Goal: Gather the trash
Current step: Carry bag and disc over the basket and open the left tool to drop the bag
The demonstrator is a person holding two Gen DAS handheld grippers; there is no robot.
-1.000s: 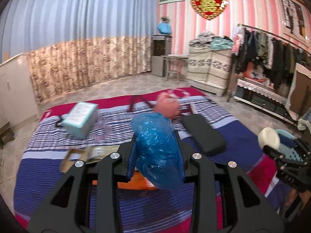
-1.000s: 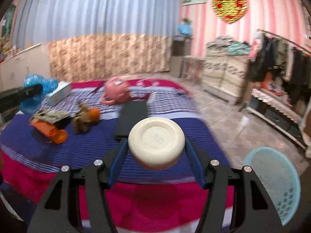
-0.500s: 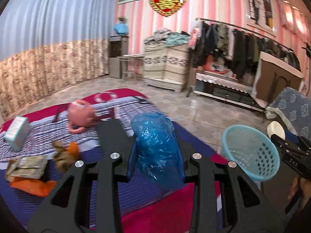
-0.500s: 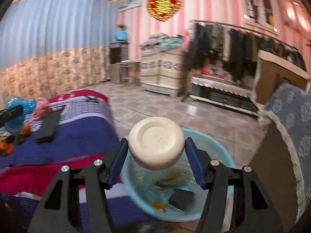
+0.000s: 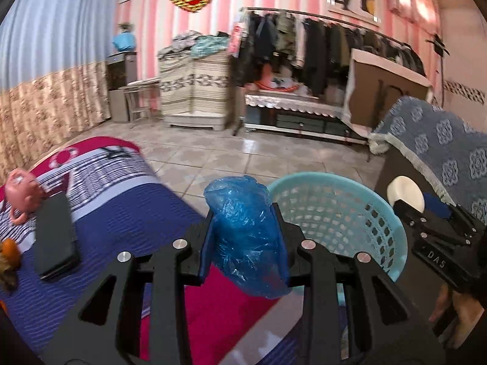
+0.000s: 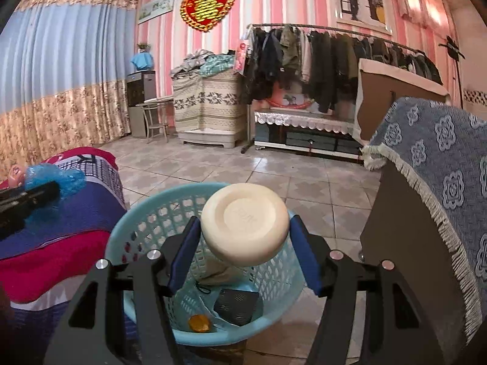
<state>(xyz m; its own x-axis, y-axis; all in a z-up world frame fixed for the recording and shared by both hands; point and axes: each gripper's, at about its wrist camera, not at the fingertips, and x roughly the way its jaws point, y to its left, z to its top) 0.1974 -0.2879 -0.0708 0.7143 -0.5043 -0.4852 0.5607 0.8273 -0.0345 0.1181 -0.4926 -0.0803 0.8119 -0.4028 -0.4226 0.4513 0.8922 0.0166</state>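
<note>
Beside the bed, on the tiled floor: a light-blue perforated plastic basket [image 6: 143, 231] stood just off the mattress edge, at 3 o'clock of it in the left wrist view.
Left claw [image 5: 243, 240]: clamped on a crumpled blue plastic bag [image 5: 246, 237], both pads pressed into its sides; the bag bulged above and below the fingers.
Left claw's place: over the edge of the bed, with the basket rim just at its 2 o'clock.
Right claw [image 6: 245, 243]: gripping a round cream-coloured plastic lid [image 6: 245, 232] by its edges, flat face toward the camera.
Right claw's place: above the basket's open mouth, the lid seen against the near wall of the basket.
Basket contents: a dark rectangular ridged object [image 6: 236, 302], a small orange piece [image 6: 199, 322], and pale crumpled material between them; what that material was could not be told.
Bed: a striped blue, white and red bedspread [image 5: 121, 213] carried a flat black rectangular case [image 5: 54, 237] at 9 o'clock of the left claw, with a pink round toy [image 5: 21, 188] just beyond it.
Person: a bare hand [image 5: 456, 316] held the right claw's handle, at 4 o'clock in the left wrist view.
</note>
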